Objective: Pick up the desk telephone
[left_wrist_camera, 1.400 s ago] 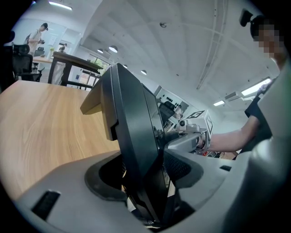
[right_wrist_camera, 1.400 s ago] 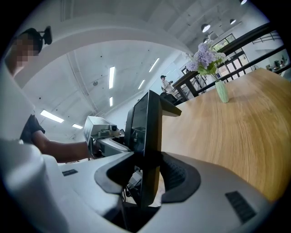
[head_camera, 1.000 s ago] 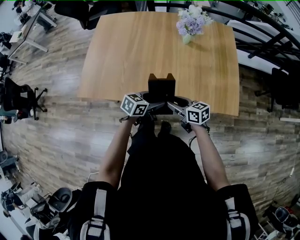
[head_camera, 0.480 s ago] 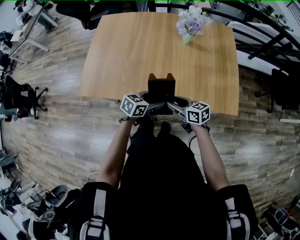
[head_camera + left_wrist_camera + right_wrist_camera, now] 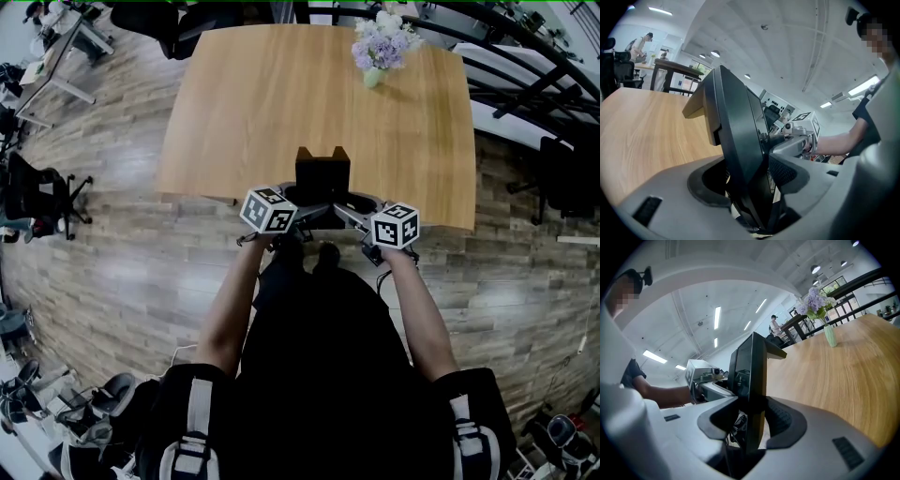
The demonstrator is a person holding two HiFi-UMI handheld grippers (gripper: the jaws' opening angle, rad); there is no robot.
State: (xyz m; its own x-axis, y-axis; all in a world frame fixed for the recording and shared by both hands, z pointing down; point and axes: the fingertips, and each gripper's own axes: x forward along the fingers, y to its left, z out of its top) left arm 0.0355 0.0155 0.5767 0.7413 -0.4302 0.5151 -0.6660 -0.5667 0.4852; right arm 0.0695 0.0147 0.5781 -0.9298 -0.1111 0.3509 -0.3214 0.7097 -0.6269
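Note:
The black desk telephone (image 5: 322, 172) is at the near edge of the wooden table (image 5: 281, 94), held between both grippers. My left gripper (image 5: 298, 197) is shut on its left side and my right gripper (image 5: 351, 201) on its right side. In the left gripper view the telephone (image 5: 736, 140) stands tilted between the grey jaws of the left gripper (image 5: 752, 187). In the right gripper view its thin edge (image 5: 751, 376) is pinched in the right gripper (image 5: 751, 425). Whether its base touches the table is hidden.
A vase of purple flowers (image 5: 380, 45) stands at the table's far right, also in the right gripper view as the vase of flowers (image 5: 819, 310). Office chairs (image 5: 37, 192) stand on the wood floor at left. Black railings (image 5: 534, 75) run at right.

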